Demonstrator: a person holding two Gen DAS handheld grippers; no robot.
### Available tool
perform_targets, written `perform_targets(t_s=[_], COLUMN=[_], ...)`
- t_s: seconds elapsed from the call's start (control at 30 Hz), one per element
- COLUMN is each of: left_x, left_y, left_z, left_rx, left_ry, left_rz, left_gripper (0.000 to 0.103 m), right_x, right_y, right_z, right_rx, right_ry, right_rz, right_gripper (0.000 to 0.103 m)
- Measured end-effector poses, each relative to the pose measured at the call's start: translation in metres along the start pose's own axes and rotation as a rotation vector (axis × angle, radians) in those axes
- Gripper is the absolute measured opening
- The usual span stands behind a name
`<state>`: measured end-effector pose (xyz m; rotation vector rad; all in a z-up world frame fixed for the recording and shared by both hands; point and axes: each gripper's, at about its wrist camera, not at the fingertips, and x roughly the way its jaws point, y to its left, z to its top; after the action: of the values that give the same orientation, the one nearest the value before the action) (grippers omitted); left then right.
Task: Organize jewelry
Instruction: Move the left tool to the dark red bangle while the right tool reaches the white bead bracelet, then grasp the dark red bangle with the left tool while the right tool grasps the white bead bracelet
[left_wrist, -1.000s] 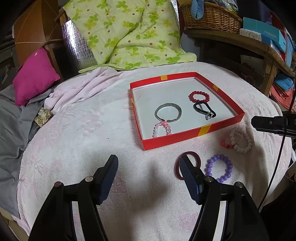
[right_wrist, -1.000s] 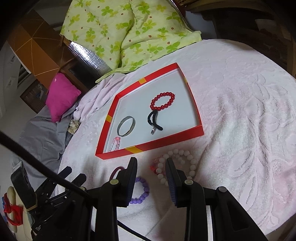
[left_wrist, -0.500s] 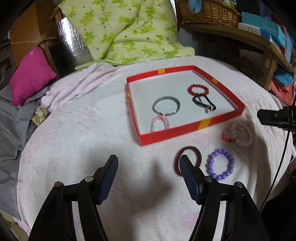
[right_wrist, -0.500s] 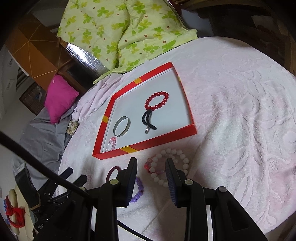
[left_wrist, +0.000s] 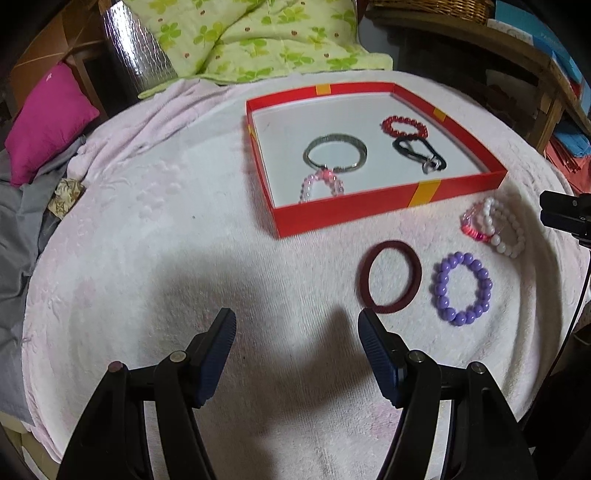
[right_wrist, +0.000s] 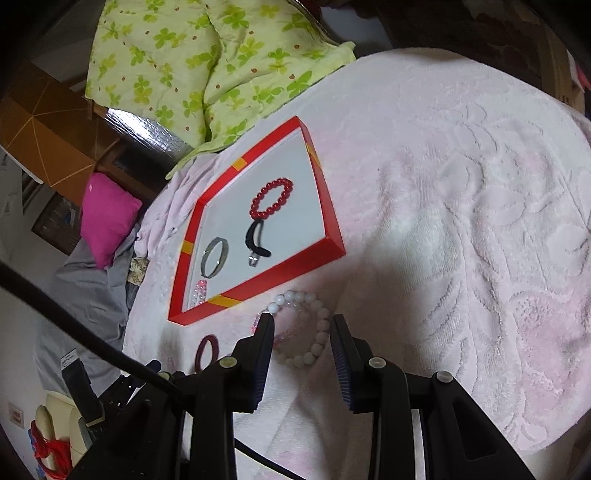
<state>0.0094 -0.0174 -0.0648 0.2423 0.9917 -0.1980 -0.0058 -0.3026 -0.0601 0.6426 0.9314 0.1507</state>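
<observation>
White bead bracelet (right_wrist: 306, 328) on blanket (right_wrist: 461, 221), just outside box (right_wrist: 258, 286) near wall | right gripper (right_wrist: 302, 334) fingers part-open, straddling it, empty | left gripper (left_wrist: 295, 332) wide, idle | step: pick-up approach | next: lower, close on beads.

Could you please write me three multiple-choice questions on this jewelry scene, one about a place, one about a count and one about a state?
1. Where does the purple bead bracelet lie?
A. inside the red tray
B. on the blanket outside the tray
C. on the green quilt

2. How many pieces lie inside the red tray?
A. two
B. four
C. six

3. How is the right gripper?
A. open over the white bead bracelet
B. shut on the white bead bracelet
C. out of view

Answers: 1 B, it rests on the blanket beside the dark red ring. 2 B, a silver bangle, a pink, a red and a black piece. 3 A, its fingers stand apart with the white bead bracelet between them.
</observation>
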Motion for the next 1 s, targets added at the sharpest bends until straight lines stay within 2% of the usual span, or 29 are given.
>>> perform_targets(t_s=[0.13, 0.43, 0.5, 0.6, 0.83, 0.93, 1.0], left_x=[0.007, 0.011, 0.013, 0.018, 0.026, 0.029, 0.029], left_y=[0.000, -0.008, -0.012, -0.016, -0.016, -0.017, -0.018], left_z=[-0.001, 0.008, 0.011, 0.015, 0.020, 0.021, 0.021], left_rx=[-0.013, -0.044, -0.050, -0.057, -0.083, -0.070, -0.052], left_ry=[0.014, 0.005, 0.007, 0.016, -0.006, -0.019, -0.030], left_rz=[-0.031, -0.158, -0.191, -0.226, -0.249, -0.256, -0.259], left_gripper=[0.069, 0.069, 0.069, 0.069, 0.069, 0.069, 0.052], right_x=[0.014, 0.040, 0.044, 0.045, 0.036, 0.032, 0.031], right_y=[0.003, 0.007, 0.009, 0.012, 0.011, 0.009, 0.010], right_z=[0.000, 0.003, 0.003, 0.001, 0.000, 0.000, 0.000], right_rx=[-0.027, -0.101, -0.123, -0.163, -0.176, -0.156, -0.156], right_ry=[0.018, 0.026, 0.026, 0.011, -0.025, -0.028, -0.031], right_rz=[-0.027, -0.128, -0.151, -0.197, -0.198, -0.179, -0.176], right_gripper=[0.034, 0.033, 0.029, 0.016, 0.006, 0.006, 0.006])
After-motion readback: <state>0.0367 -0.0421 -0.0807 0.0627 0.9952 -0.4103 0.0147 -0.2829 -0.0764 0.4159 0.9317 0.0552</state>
